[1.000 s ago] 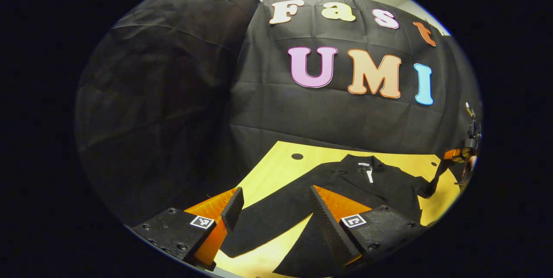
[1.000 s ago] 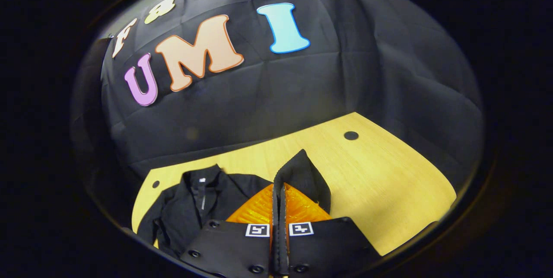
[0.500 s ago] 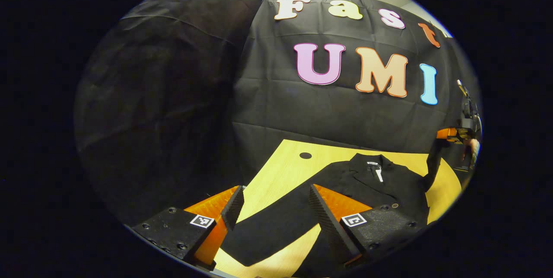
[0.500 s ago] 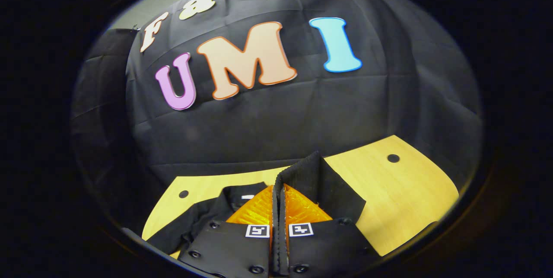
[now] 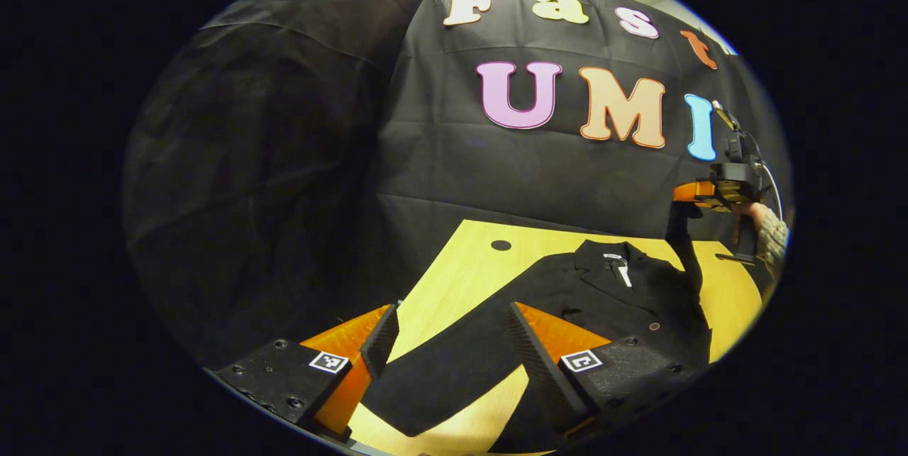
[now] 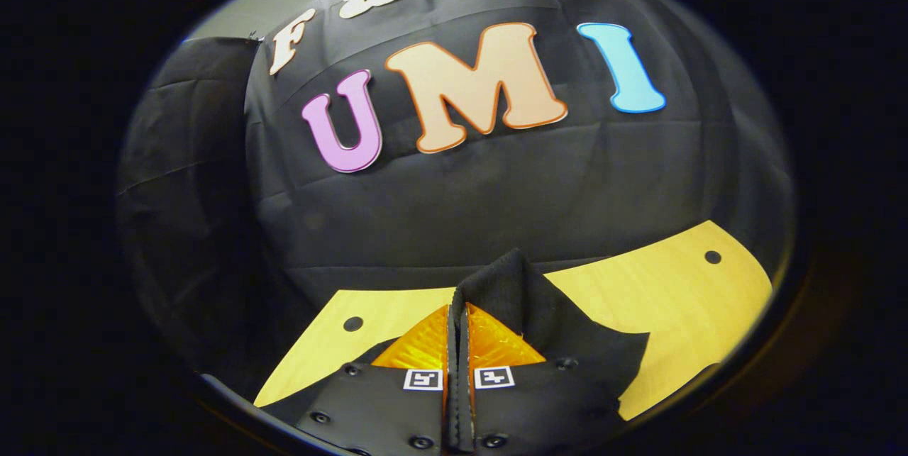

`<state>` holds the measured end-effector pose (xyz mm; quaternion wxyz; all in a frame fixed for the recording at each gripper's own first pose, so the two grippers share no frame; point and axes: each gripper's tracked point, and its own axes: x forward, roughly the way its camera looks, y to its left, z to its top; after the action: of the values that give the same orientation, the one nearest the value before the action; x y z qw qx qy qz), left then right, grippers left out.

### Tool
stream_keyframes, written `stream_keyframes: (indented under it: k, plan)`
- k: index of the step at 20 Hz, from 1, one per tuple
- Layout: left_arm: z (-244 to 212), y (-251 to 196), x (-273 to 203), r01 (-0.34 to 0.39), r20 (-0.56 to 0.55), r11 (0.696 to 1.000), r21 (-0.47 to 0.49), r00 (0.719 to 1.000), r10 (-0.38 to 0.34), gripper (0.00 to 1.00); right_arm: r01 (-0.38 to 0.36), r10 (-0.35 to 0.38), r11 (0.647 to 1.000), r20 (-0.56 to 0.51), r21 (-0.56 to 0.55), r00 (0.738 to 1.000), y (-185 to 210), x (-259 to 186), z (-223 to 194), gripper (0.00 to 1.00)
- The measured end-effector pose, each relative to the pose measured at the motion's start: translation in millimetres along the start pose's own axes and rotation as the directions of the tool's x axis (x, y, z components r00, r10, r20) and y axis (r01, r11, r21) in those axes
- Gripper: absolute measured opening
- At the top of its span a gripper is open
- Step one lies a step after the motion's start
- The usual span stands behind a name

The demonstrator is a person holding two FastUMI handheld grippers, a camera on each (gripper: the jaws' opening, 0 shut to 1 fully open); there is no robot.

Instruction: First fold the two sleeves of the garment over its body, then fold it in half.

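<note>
Lower left of left gripper view: left gripper (image 5: pixel 447 342) spread wide over one sleeve (image 5: pixel 454 371) on the table (image 5: pixel 454 279), jacket (image 5: pixel 603 293) lower centre-right, right gripper (image 6: pixel 457 314) pinching the other sleeve (image 6: pixel 518 286), raised at right edge.

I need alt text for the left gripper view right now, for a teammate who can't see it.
The left tool is open, its fingers straddling a flat black sleeve of the garment on the wooden table. At far right, the right tool, held by a hand, lifts the other sleeve above the garment's body.
</note>
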<state>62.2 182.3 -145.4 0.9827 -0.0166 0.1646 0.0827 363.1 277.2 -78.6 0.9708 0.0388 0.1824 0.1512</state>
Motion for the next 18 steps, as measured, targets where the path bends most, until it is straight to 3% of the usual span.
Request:
stream_keyframes:
  k: [4, 11, 18]
  plan:
    - [-6, 8, 4, -0.020, -0.015, 1.000, -0.005, 1.000, 0.019, 0.93, -0.092, 0.092, 0.996, -0.033, 0.013, 0.995, 41, 13, -23, 0.02]
    - [-32, 14, 15, -0.047, -0.067, 0.999, -0.008, 0.997, 0.047, 0.93, -0.208, 0.207, 0.978, -0.120, 0.007, 0.971, 76, 33, -84, 0.02]
    - [-59, 19, 21, -0.067, -0.138, 0.998, 0.001, 0.988, 0.066, 0.94, -0.230, 0.227, 0.973, -0.190, 0.007, 0.955, 76, 66, -137, 0.07]
